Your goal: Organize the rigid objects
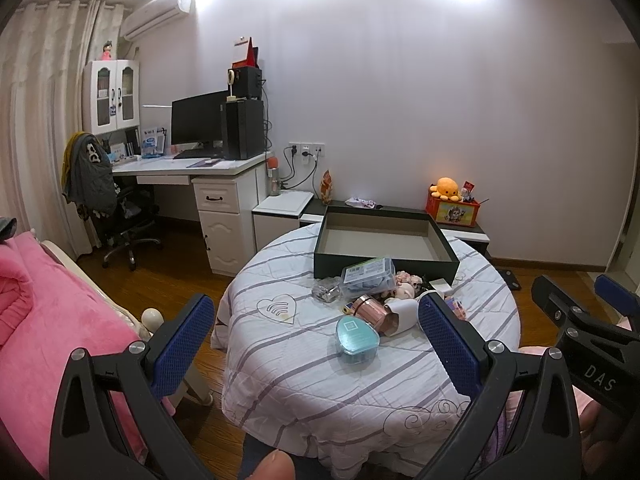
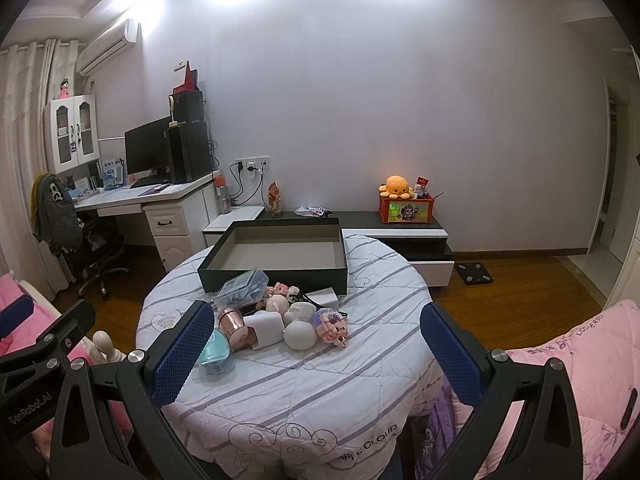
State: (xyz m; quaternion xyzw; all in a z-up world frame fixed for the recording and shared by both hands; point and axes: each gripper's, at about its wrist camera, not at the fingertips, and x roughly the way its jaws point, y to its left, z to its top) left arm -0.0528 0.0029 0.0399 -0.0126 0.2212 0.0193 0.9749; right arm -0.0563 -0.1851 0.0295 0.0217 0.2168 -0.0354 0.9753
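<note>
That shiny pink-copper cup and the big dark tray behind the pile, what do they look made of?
The shiny rose-copper cup looks like polished metal, or metallic-coated plastic: it throws sharp highlights. The big dark open box seems to be matte cardboard, with a dull grey-brown lining, thin straight walls and crisp corners.

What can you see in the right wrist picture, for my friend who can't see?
A round table with a striped cloth holds a pile of small toys and containers in front of an empty dark box. The open right gripper hovers near the table's edge, holding nothing.
</note>
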